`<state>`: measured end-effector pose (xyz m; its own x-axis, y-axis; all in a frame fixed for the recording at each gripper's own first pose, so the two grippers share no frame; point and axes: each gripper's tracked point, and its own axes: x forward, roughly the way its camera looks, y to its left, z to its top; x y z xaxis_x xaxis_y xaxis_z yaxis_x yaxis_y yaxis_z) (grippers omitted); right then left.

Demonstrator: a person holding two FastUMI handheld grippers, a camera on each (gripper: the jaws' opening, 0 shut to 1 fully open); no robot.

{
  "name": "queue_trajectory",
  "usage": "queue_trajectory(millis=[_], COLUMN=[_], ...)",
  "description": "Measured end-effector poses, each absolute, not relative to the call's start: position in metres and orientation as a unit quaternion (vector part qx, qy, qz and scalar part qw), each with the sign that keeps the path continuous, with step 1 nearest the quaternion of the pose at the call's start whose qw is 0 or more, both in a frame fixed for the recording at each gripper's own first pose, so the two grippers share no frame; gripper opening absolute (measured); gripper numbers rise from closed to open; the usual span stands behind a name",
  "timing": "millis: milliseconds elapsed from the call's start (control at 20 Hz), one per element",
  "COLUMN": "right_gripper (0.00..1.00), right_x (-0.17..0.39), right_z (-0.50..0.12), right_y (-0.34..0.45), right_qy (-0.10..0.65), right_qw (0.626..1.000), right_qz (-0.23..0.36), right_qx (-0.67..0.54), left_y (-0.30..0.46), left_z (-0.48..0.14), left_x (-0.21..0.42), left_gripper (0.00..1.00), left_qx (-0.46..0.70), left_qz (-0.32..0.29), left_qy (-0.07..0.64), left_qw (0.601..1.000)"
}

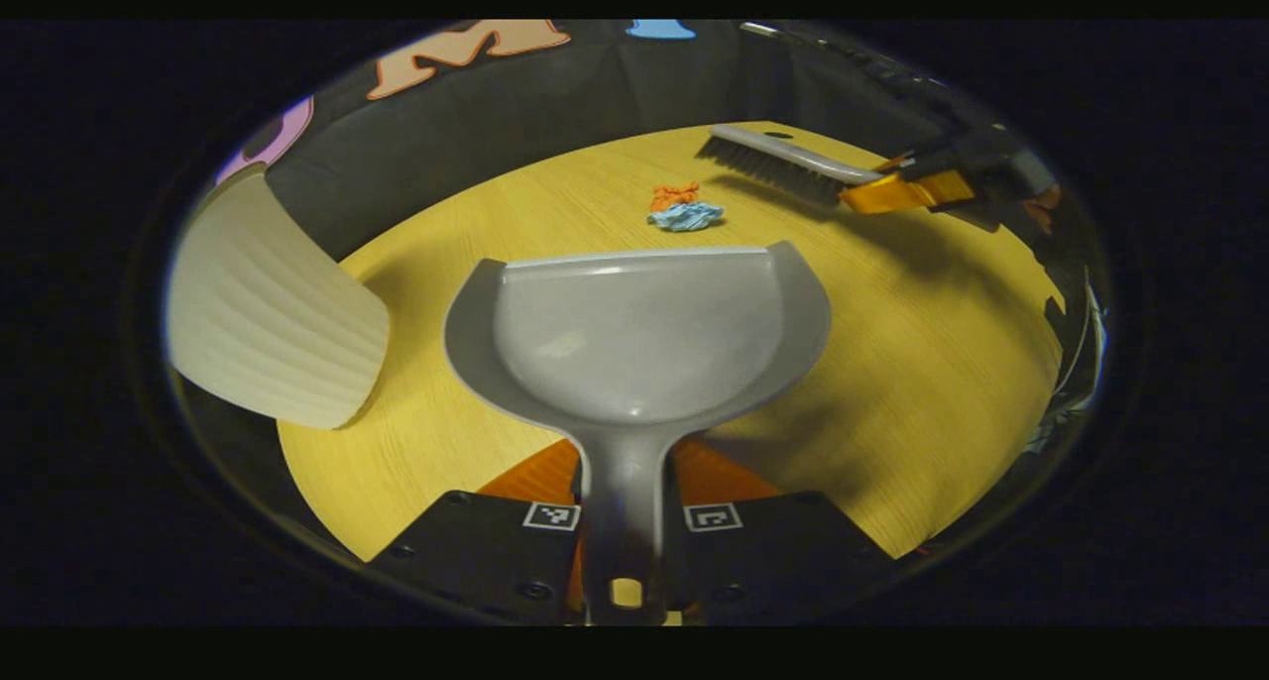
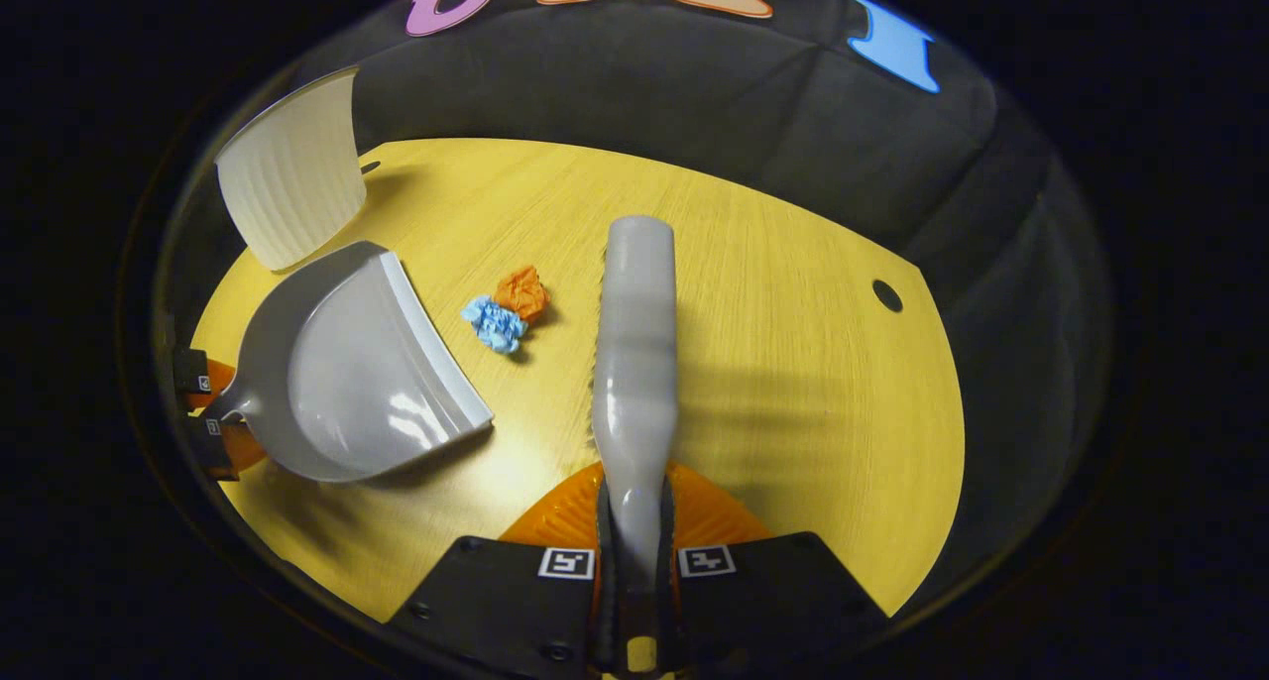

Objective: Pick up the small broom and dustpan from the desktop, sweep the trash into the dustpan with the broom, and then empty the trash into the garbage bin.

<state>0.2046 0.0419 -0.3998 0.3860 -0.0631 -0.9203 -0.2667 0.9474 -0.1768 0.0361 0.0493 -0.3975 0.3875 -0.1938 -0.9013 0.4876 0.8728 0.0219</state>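
While you look along your left gripper's fingers, these are the readings:

Left gripper: your left gripper (image 1: 627, 521) is closed narrow on the handle of the grey plastic dustpan (image 1: 634, 338), a finger pressing each side; in the right gripper view you see it at 9 o'clock (image 2: 206, 402).

Dustpan: its pan points to 12 o'clock in the left gripper view, with the straight front lip facing the trash. In the right gripper view (image 2: 347, 363) it sits at 9 o'clock and its lip faces 2 o'clock. Whether it touches the desktop you cannot tell.

Right gripper: your right gripper (image 2: 634, 551) is clamped narrow on the handle of the small grey broom with dark bristles (image 2: 634, 353), which runs to 12 o'clock. From the left gripper view, that gripper (image 1: 907, 192) is at 2 o'clock and the broom (image 1: 783, 162) reaches toward 11 o'clock from it, bristles down.

Trash: a crumpled orange paper ball (image 1: 674, 195) touches a crumpled blue paper ball (image 1: 686, 216) on the yellow wood-grain desktop (image 1: 942, 363), at 12 o'clock beyond the dustpan lip and apart from it. In the right gripper view, the orange ball (image 2: 522, 292) and blue ball (image 2: 493, 324) lie between dustpan and broom, at 10 o'clock.

Bin: the cream ribbed garbage bin (image 1: 273, 313) stands at 9 o'clock beside the dustpan; in the right gripper view (image 2: 292, 170) it is at 10 o'clock, behind the dustpan.
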Motion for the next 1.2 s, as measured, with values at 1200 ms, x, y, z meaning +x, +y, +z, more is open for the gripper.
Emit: queue_trajectory(millis=[1200], right_gripper=[0.17], right_x=[0.247], right_z=[-0.306], right_y=[0.108], right_qy=[0.433], right_qw=[0.864], right_qz=[0.248], right_qx=[-0.068], left_y=[0.055], left_z=[-0.389], left_x=[0.047], left_gripper=[0.27], left_qx=[0.151], left_qz=[-0.191], left_qy=[0.443], left_qw=[0.863])
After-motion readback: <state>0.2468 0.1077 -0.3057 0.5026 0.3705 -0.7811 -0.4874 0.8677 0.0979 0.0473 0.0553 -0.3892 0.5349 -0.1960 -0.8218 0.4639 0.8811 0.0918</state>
